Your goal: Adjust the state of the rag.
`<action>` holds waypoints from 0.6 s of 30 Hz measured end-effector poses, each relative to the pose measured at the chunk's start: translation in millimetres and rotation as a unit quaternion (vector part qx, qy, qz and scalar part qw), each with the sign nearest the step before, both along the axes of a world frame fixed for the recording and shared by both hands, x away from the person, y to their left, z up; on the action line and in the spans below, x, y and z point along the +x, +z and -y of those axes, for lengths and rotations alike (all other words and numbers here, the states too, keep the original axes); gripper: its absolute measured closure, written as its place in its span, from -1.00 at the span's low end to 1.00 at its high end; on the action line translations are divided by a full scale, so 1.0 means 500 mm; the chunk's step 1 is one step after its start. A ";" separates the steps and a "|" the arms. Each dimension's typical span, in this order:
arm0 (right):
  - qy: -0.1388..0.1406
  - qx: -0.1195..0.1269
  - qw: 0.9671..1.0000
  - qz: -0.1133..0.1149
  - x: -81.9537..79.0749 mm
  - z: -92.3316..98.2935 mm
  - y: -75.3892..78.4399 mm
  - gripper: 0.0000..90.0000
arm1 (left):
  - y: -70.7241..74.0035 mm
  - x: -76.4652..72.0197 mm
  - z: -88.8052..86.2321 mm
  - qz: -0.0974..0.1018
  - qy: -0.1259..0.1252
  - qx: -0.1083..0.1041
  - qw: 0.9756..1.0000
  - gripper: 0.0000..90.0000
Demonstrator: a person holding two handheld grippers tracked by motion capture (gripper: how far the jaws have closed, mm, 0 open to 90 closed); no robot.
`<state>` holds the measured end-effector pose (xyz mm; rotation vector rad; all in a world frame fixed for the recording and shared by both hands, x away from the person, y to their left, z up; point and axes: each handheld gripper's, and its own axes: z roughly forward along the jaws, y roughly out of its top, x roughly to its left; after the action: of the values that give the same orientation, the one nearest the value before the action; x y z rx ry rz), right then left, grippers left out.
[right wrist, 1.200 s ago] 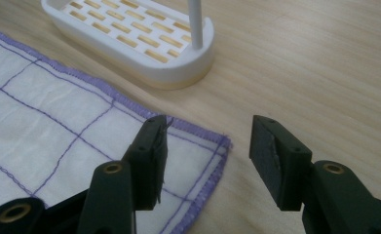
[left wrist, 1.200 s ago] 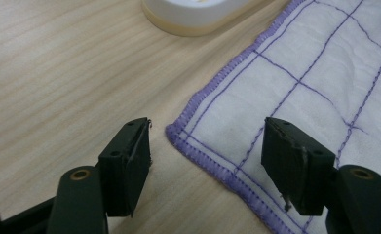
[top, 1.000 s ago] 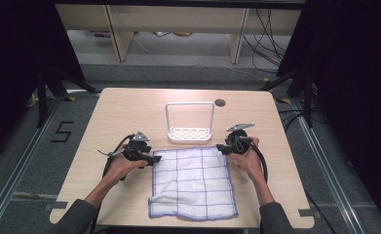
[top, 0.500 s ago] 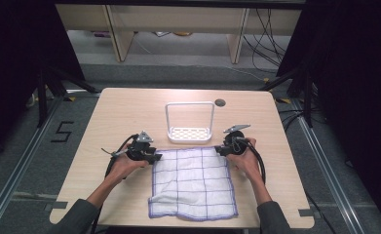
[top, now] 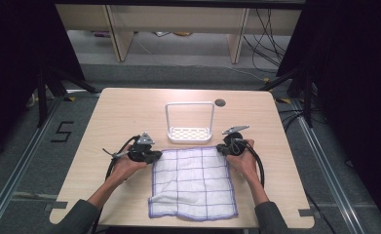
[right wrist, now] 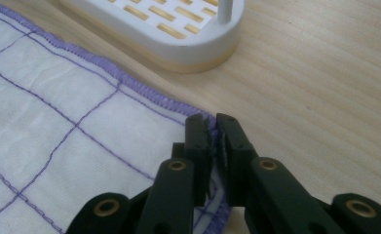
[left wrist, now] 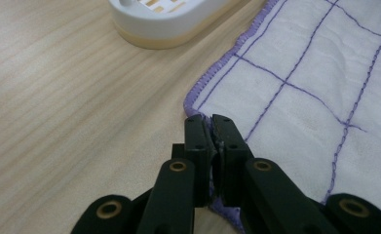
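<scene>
A white cloth [top: 193, 181] with a purple grid and purple hem lies flat on the wooden table [top: 124, 112]. My left gripper [top: 155, 156] is at the cloth's far left corner; its jaws have just been closing and now pinch the hem of the cloth [left wrist: 295, 83] between them, as the left gripper [left wrist: 208, 122] view shows. My right gripper [top: 223, 149] is at the far right corner; its jaws have also just closed on the cloth [right wrist: 66, 131] corner, seen at the right gripper [right wrist: 210, 119].
A white slotted rack [top: 189, 132] with a tall wire handle stands just beyond the cloth's far edge, its base [left wrist: 168, 19] [right wrist: 178, 29] close to both grippers. A small dark disc [top: 220, 103] sits near the table's far edge.
Both grippers have closed their jaws onto the cloth's far corners. The right hand shifted slightly inward toward the corner; the left hand stayed in place.
</scene>
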<state>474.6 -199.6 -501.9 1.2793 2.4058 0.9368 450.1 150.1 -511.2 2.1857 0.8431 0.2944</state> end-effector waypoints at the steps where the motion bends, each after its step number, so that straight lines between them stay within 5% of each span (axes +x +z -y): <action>1: 0.008 0.010 1.000 -0.007 -0.003 0.001 0.007 0.93 | 0.002 -0.001 -0.001 0.003 0.002 -0.001 1.000 0.91; 4: 0.024 0.014 0.999 0.018 -0.003 0.010 0.014 0.94 | 0.005 -0.002 -0.001 0.005 0.002 -0.005 1.000 0.91; 10: 0.018 0.026 0.999 0.030 -0.013 0.017 0.035 0.95 | 0.022 0.000 -0.012 0.015 0.003 -0.013 1.000 0.91; 13: 0.018 0.032 0.999 0.016 -0.020 0.018 0.051 0.95 | 0.031 -0.003 -0.012 0.022 0.005 -0.020 1.000 0.91; 15: 0.020 0.033 0.999 0.039 -0.023 0.018 0.056 0.95 | 0.040 -0.004 -0.014 0.028 0.002 -0.019 0.999 0.91; 16: 0.018 0.031 0.999 0.022 -0.028 0.019 0.067 0.95 | 0.040 -0.004 -0.014 0.028 0.002 -0.019 0.999 0.91; 18: 0.021 0.034 0.999 0.033 -0.029 0.021 0.072 0.95 | 0.051 -0.004 -0.017 0.034 0.004 -0.023 0.999 0.91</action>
<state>459.9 -210.0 -466.0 1.2043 2.3782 1.0635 448.1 158.9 -485.7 2.1183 0.8139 0.3468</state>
